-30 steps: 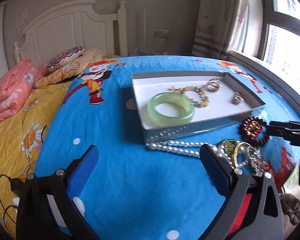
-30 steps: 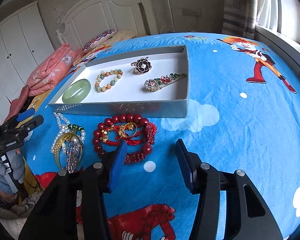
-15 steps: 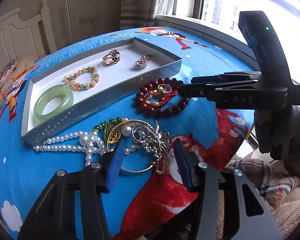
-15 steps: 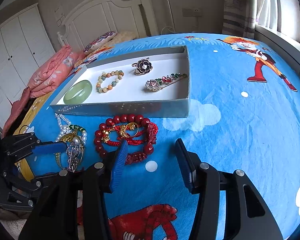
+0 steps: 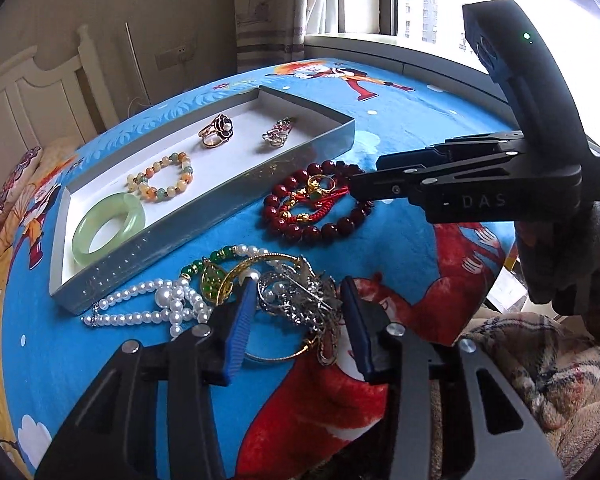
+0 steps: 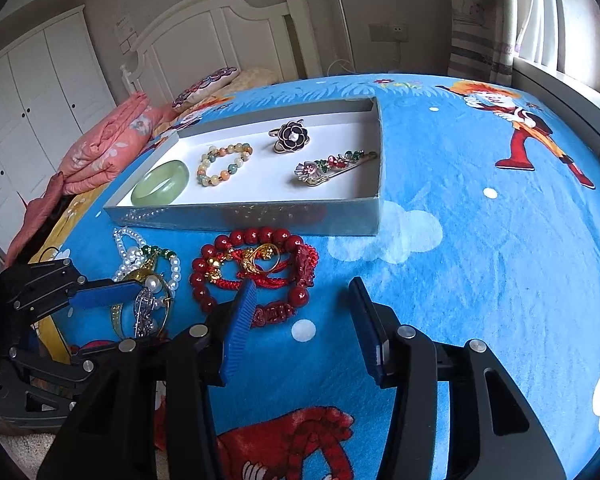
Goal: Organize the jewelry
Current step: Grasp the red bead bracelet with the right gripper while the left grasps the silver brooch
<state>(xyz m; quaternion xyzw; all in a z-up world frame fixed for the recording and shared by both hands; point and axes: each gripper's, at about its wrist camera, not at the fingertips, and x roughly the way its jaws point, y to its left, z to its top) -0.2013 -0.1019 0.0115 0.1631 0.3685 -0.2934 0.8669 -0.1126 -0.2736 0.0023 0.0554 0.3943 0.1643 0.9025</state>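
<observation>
A grey tray on the blue bedspread holds a green jade bangle, a bead bracelet, a black flower ring and a brooch. In front of it lie a red bead bracelet, a pearl necklace and a silver and gold tangle. My left gripper is open, its fingers either side of the tangle. My right gripper is open beside the red bracelet.
Folded pink bedding and pillows lie near the white headboard. A plaid blanket sits past the bed edge at right. A window is behind.
My left gripper has swung from facing the tray to the jewelry pile and come down over the silver tangle, its fingers narrowing. My right gripper has barely moved.
</observation>
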